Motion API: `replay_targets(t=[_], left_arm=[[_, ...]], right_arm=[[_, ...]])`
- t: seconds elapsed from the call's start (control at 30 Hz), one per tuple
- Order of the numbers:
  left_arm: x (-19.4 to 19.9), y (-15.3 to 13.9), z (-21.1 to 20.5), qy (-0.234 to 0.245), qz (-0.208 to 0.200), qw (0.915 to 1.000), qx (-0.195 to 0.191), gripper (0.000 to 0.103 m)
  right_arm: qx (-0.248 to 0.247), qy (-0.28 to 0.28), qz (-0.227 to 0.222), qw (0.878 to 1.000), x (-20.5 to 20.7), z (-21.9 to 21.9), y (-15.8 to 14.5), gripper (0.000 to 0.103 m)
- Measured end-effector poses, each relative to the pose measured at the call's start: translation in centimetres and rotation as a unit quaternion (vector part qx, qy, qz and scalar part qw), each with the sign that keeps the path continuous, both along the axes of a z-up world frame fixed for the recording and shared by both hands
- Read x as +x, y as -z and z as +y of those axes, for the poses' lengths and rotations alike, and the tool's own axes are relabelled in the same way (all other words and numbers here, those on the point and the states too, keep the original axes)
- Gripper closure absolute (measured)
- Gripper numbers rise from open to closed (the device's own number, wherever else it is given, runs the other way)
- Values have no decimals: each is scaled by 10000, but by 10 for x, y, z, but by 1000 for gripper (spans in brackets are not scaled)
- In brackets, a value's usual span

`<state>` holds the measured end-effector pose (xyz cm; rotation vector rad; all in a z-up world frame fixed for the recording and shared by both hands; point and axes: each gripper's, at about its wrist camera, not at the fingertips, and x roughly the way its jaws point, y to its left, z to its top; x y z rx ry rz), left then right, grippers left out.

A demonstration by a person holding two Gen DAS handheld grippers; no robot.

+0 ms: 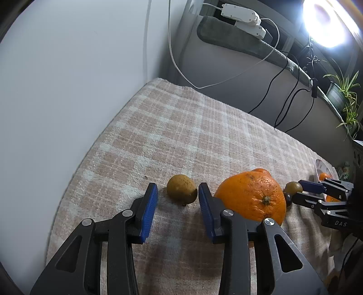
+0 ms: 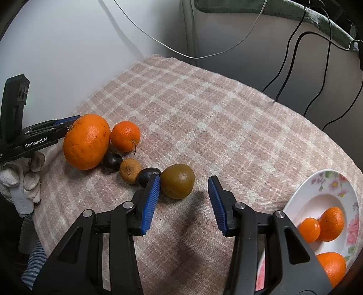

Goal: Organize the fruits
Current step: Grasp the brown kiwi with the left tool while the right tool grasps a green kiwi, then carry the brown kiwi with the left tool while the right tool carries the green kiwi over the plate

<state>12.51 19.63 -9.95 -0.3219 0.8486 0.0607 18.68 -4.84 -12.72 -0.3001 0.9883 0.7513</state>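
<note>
In the left wrist view my left gripper (image 1: 178, 204) stands open around a small yellow-brown fruit (image 1: 181, 189) on the checked cloth; its right pad is at the fruit's edge and a gap shows at the left pad. A large orange (image 1: 251, 197) lies just to the right. In the right wrist view my right gripper (image 2: 183, 199) is open around a green-brown kiwi-like fruit (image 2: 178, 181), which touches the left pad while the right pad stands clear. Beyond it lie two dark fruits (image 2: 147, 175), a tan fruit (image 2: 130, 170), a small orange (image 2: 125, 136) and the large orange (image 2: 87, 141).
A flowered plate (image 2: 317, 188) at the right edge holds three tangerines (image 2: 331, 223). A gloved hand (image 2: 20, 177) holds the left gripper. The checked cloth (image 2: 215, 113) ends at a white wall on the left; cables hang behind, and a bright lamp (image 1: 326, 20) and plants (image 1: 347, 95) are at the far right.
</note>
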Motion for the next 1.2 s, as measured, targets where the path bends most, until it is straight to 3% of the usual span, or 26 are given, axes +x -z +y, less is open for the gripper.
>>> replay_targets(t=[0.23, 0.3, 0.73, 1.2], left_arm=[[5, 3, 4, 107, 63, 9996, -265, 76], [5, 3, 2, 103, 49, 9997, -219, 76], [-4, -9, 3, -48, -169, 9998, -120, 76], [-15, -46, -21, 171, -605, 9980, -103, 76]], right_arm=[[96, -27, 117, 9999, 3, 1, 3, 65], [137, -63, 160, 9998, 3, 2, 4, 72], [285, 38, 82, 9996, 1, -7, -6, 75], [667, 228, -300, 9971, -8, -40, -50, 75]])
